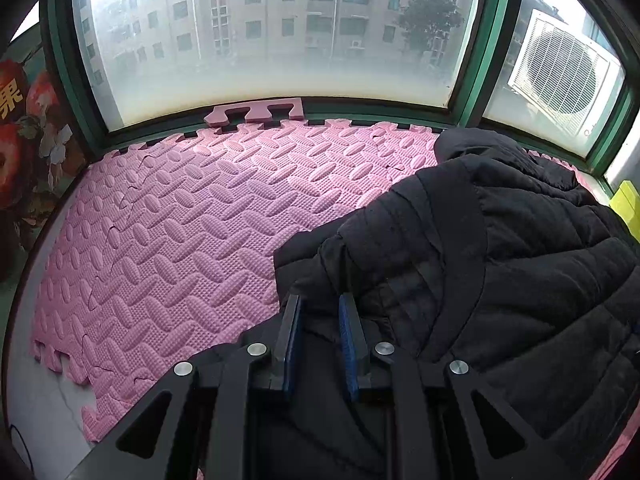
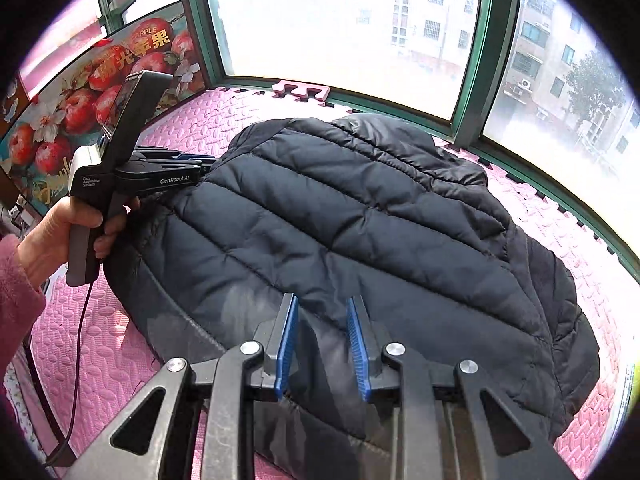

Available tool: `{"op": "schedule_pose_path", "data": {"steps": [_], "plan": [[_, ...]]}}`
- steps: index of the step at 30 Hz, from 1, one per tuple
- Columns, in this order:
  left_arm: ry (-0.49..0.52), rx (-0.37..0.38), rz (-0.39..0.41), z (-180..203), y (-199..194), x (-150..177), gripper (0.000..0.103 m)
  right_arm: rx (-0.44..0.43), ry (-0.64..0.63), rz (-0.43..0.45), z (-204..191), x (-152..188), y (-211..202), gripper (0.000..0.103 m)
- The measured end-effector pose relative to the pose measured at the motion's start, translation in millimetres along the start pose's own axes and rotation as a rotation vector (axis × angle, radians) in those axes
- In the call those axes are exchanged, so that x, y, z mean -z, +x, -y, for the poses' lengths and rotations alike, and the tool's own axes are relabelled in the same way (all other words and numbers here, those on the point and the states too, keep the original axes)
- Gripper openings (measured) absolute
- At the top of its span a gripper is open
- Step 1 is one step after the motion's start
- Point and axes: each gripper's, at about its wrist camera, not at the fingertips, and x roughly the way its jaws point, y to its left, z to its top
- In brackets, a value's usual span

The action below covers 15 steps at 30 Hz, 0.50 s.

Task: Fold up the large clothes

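Note:
A black quilted puffer jacket (image 2: pixel 360 224) lies folded on a pink foam mat (image 2: pixel 100 344); it also shows in the left wrist view (image 1: pixel 500 264), filling the right side. My left gripper (image 1: pixel 320 304) has jacket fabric between its blue pads at the garment's left edge, with a gap between the fingers. In the right wrist view the left gripper (image 2: pixel 208 162) shows at the jacket's far left corner, held by a hand. My right gripper (image 2: pixel 322 304) has its fingers partly apart, with the jacket's near edge between them.
The pink mat (image 1: pixel 180 232) spreads left of the jacket. Green-framed windows (image 1: pixel 280 104) bound the far side. A loose mat piece (image 1: pixel 254 114) sits on the sill. An apple-print board (image 2: pixel 80 100) stands at left. A yellow object (image 1: pixel 628 204) is at far right.

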Motion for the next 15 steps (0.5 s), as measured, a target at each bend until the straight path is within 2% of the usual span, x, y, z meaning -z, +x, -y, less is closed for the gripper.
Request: {"op": "schedule_pose_path", "data": {"steps": [4,10,12,15], "plan": [[0.008,-0.009,0.0,3,0,-1,0.022,0.005,0.023,-0.054,18,35,3,0.031],[0.02,-0.03,-0.009,7,2,-3,0.022,-0.018,0.079,-0.041,25,44,21,0.031],[0.036,-0.05,-0.012,10,0,-6,0.023,-0.016,0.058,-0.031,23,45,13,0.031],[0.062,-0.109,-0.013,13,-11,-9,0.032,-0.034,0.108,0.013,29,49,-15,0.031]]}}
